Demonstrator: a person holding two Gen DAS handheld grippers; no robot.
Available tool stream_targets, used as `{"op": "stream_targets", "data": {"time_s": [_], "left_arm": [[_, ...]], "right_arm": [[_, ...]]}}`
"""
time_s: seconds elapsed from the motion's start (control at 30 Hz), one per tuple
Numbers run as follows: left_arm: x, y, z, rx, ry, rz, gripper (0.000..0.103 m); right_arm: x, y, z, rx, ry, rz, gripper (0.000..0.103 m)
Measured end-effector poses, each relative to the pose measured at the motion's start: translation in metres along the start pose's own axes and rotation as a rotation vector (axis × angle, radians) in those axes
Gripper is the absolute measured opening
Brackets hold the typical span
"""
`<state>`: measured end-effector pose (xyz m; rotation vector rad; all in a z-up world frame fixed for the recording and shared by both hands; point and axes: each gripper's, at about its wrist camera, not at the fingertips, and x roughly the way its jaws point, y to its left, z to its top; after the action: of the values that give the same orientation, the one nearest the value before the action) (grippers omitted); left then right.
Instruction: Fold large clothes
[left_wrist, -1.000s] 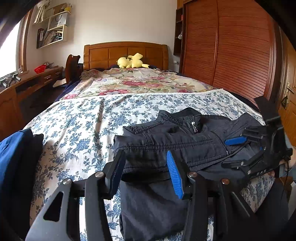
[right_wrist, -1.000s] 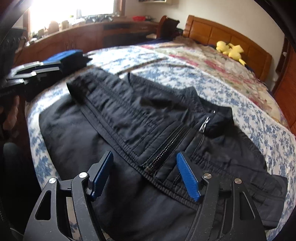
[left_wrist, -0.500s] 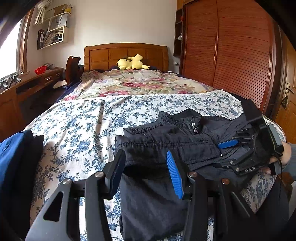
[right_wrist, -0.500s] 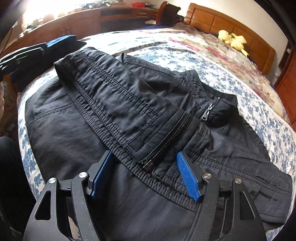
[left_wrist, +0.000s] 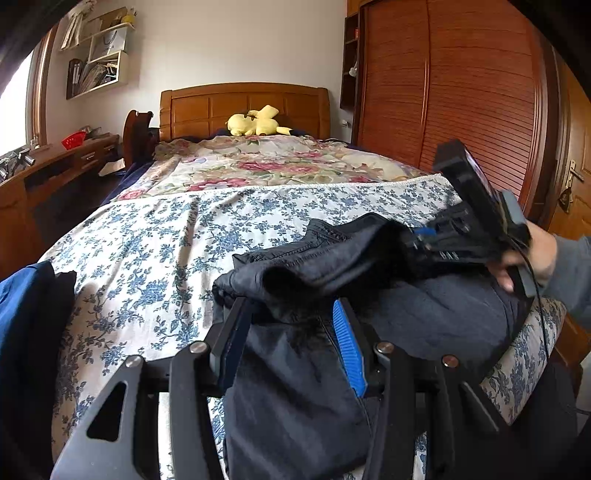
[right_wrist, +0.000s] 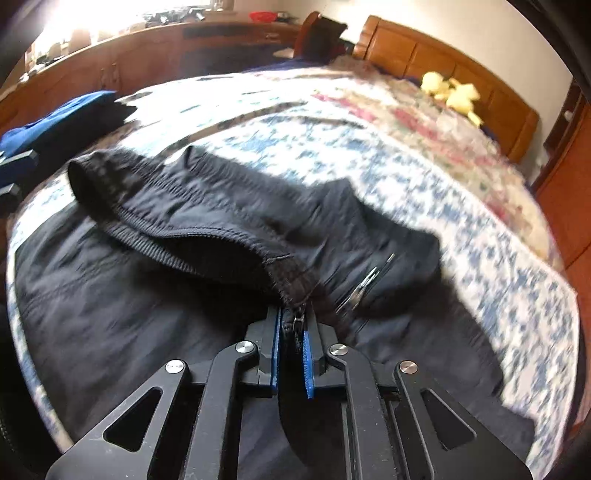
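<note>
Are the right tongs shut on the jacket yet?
Yes. The right tongs are shut on the jacket at its zipper hem, lifting that edge.

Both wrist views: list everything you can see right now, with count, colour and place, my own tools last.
jacket: 1, black, near end of bed, hem lifted
bed: 1, blue-floral sheet, fills the room's middle
quilt: 1, pink-floral, far half of bed
plush toy: 1, yellow, by headboard
blue garment: 1, bed's left edge
wardrobe: 1, reddish wood, right wall
desk: 1, wooden, left wall
left claw: open, around jacket edge
right claw: shut on jacket's zipper end
</note>
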<state>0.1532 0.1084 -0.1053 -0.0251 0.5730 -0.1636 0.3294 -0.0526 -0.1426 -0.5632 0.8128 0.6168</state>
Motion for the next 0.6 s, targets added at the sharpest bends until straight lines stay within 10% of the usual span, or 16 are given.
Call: {"op": "stream_targets", "data": {"time_s": [0.6], "left_arm": [[0.015,-0.007,0.001,-0.002,0.018,-0.016,0.045]], "right_arm": [[0.066,-0.059,0.071,0.061,-0.025,-0.167,0.02]]}}
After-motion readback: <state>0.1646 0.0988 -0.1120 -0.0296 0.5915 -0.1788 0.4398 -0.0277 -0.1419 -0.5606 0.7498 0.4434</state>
